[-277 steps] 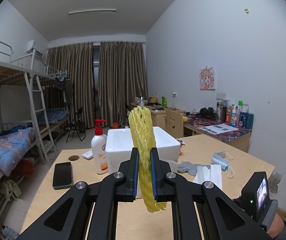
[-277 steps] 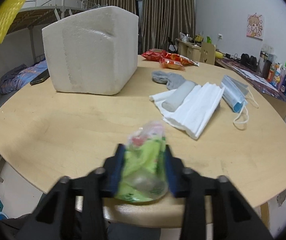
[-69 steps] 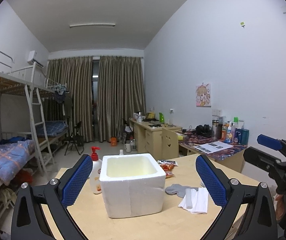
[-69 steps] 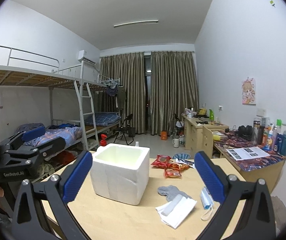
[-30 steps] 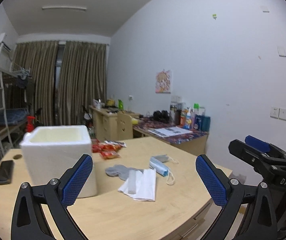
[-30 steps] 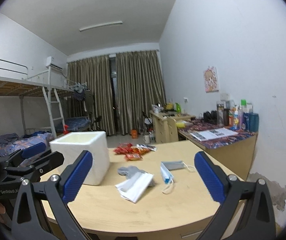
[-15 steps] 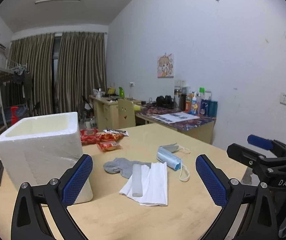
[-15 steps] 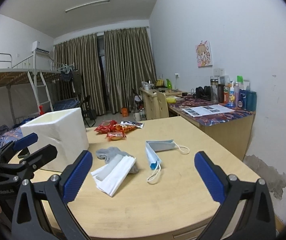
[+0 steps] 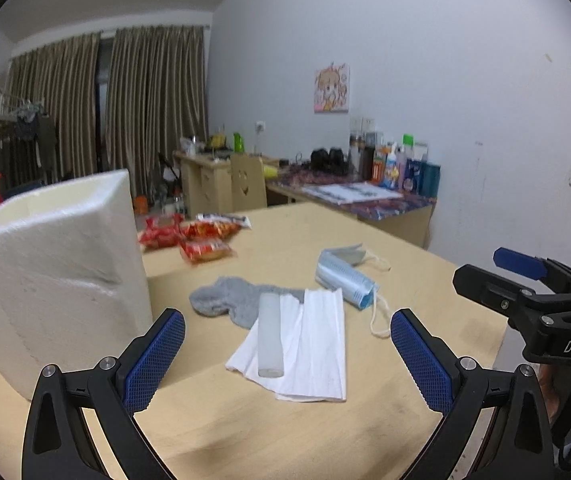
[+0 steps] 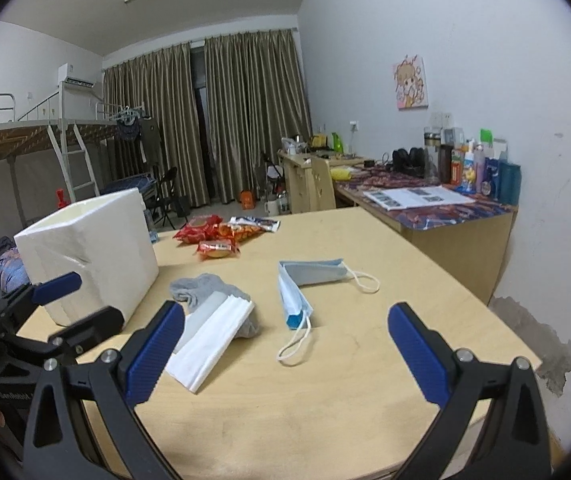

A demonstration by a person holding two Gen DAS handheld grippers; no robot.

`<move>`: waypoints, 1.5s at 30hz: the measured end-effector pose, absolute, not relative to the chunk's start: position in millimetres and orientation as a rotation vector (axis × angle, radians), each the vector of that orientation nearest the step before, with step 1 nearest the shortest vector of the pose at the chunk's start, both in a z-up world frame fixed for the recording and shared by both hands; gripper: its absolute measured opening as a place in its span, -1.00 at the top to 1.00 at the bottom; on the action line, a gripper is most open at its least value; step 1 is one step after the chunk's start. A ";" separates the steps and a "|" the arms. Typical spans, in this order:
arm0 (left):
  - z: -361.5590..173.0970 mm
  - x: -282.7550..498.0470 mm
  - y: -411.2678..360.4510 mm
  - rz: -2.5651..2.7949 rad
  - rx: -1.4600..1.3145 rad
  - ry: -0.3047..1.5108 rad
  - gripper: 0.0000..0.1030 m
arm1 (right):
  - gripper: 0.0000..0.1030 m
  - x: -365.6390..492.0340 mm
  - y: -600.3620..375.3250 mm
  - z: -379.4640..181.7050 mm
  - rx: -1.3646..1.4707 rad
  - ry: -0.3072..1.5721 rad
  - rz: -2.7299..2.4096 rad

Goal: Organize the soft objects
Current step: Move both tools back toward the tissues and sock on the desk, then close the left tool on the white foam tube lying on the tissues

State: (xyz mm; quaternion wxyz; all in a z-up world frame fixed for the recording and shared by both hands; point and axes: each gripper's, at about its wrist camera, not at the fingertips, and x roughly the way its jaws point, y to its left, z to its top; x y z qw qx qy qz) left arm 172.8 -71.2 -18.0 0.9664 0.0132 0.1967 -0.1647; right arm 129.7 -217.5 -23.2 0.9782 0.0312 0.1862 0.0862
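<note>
A white foam box (image 9: 53, 276) (image 10: 89, 256) stands on the left of the round wooden table (image 9: 285, 432). To its right lie a grey sock (image 9: 225, 304) (image 10: 201, 286), a folded white cloth (image 9: 313, 344) (image 10: 209, 344) with a pale cylinder (image 9: 270, 336) on it, and a blue face mask (image 9: 343, 280) (image 10: 295, 300). My left gripper (image 9: 287, 356) hangs open above the table, the cloth and cylinder between its fingers in view. My right gripper (image 10: 285, 354) is open too, facing the mask, with nothing held.
Red snack packets (image 9: 189, 240) (image 10: 221, 236) lie at the table's far side. Behind the table a desk (image 10: 437, 208) carries bottles and papers. A bunk bed (image 10: 25, 148) and curtains fill the back. The right gripper's body (image 9: 533, 304) shows in the left view.
Both grippers have dropped lower and moved closer to the table; the sock, cloth and mask now appear larger and nearer. Both stay open and empty.
</note>
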 end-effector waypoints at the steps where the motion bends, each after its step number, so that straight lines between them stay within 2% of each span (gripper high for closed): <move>1: -22.2 177.9 -72.9 -0.333 0.028 0.415 -0.99 | -1.00 133.4 -217.6 -25.0 0.061 0.387 0.176; 12: -53.2 225.3 -80.8 -0.315 -0.015 0.594 -0.96 | -1.00 164.2 -229.2 -35.2 0.061 0.450 0.203; 15: -56.3 234.5 -83.4 -0.311 -0.032 0.622 -0.84 | -1.00 170.4 -230.9 -37.2 0.056 0.463 0.217; 21: -65.2 253.6 -94.2 -0.281 -0.003 0.697 -0.40 | -1.00 180.1 -233.3 -40.3 0.067 0.480 0.255; 25: -71.5 263.6 -94.1 -0.280 -0.021 0.747 0.05 | -1.00 187.4 -230.4 -41.8 0.052 0.495 0.274; 27: -73.8 266.5 -91.5 -0.253 -0.035 0.762 0.05 | -1.00 190.7 -230.0 -42.2 0.049 0.499 0.275; 29: -75.0 267.5 -91.8 -0.261 -0.037 0.775 0.19 | -1.00 192.4 -230.1 -42.9 0.049 0.502 0.281; 33: -78.7 269.3 -94.3 -0.267 -0.029 0.803 0.23 | -1.00 194.9 -228.4 -44.0 0.042 0.512 0.283; 39: -82.5 273.3 -95.0 -0.247 -0.020 0.835 0.43 | -1.00 192.9 -228.0 -42.8 0.043 0.508 0.285; 43: -83.1 275.1 -95.4 -0.229 -0.010 0.840 0.69 | -1.00 191.2 -228.9 -42.3 0.044 0.507 0.284; 45: -82.5 274.2 -96.6 -0.222 0.004 0.834 0.71 | -1.00 190.9 -229.1 -41.9 0.045 0.506 0.282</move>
